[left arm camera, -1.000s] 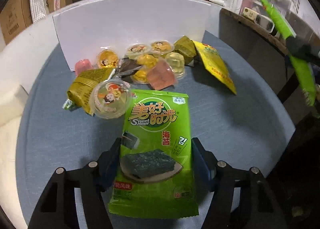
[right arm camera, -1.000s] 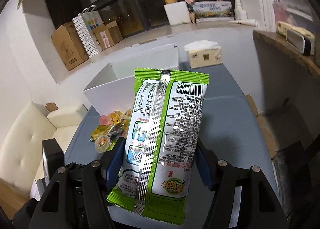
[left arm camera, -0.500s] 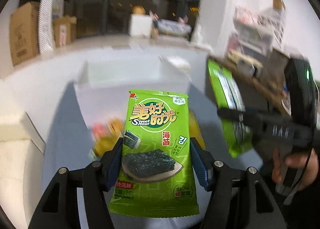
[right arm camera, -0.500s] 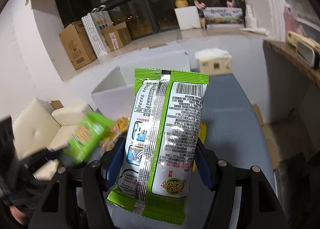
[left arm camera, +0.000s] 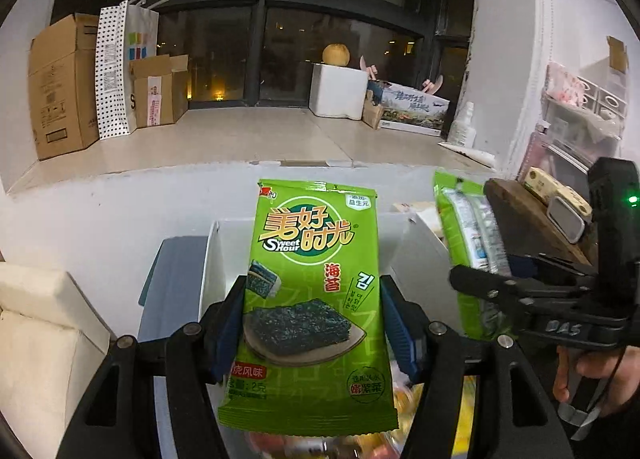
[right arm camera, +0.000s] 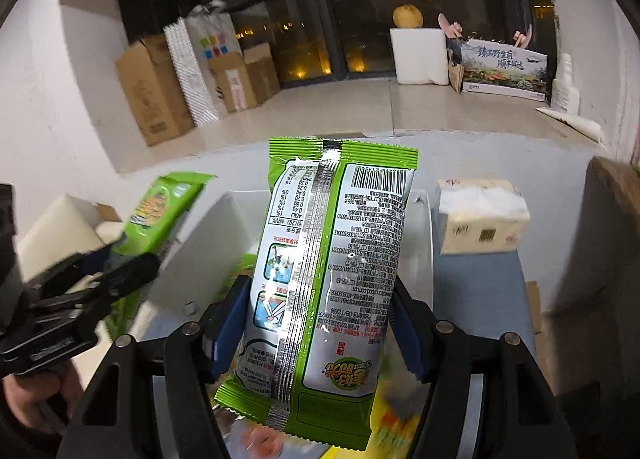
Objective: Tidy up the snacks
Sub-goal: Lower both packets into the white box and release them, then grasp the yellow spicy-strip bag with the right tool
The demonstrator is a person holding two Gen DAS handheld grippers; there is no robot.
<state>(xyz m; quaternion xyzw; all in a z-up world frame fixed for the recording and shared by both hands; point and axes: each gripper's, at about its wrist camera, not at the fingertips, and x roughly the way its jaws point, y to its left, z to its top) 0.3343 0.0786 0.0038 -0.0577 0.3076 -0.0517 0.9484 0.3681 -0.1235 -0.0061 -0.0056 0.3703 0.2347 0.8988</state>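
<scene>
Presently each tool holds one flat seaweed snack packet clear of the bench. The left tool [left arm camera: 312, 323] is closed about halfway, its blue pads pressed on the long edges of the first seaweed packet [left arm camera: 312, 299], a glossy green rectangular pouch with crimped ends, printed face toward the camera, standing upright. The right tool [right arm camera: 316, 323] is likewise half closed, gripping the second seaweed packet [right arm camera: 324, 283] by its edges; this one shows its silvery back with a raised centre seam, barcode and fine print (lettering upside down in the right wrist view). Both tools have matte black arms with round pivot bolts.

Behind both packets stands a white box [left arm camera: 224, 259], thin-walled and open-topped, on the blue-grey cloth-textured bench [left arm camera: 172, 271]. In the left wrist view the right tool and its packet sit at three o'clock, with part of a hand [left arm camera: 592, 375] at four o'clock. In the right wrist view the left tool sits at nine o'clock, somewhat blurred.

A soft pack of tissues [right arm camera: 480, 219], pale yellow with a plastic wrap, lies on the bench at two o'clock of the right tool. Blurred yellow and pink snacks [right arm camera: 392, 411] lie below the packets (shapes cannot be told). Cardboard boxes [left arm camera: 60, 83] stand on the floor by the dark window.
</scene>
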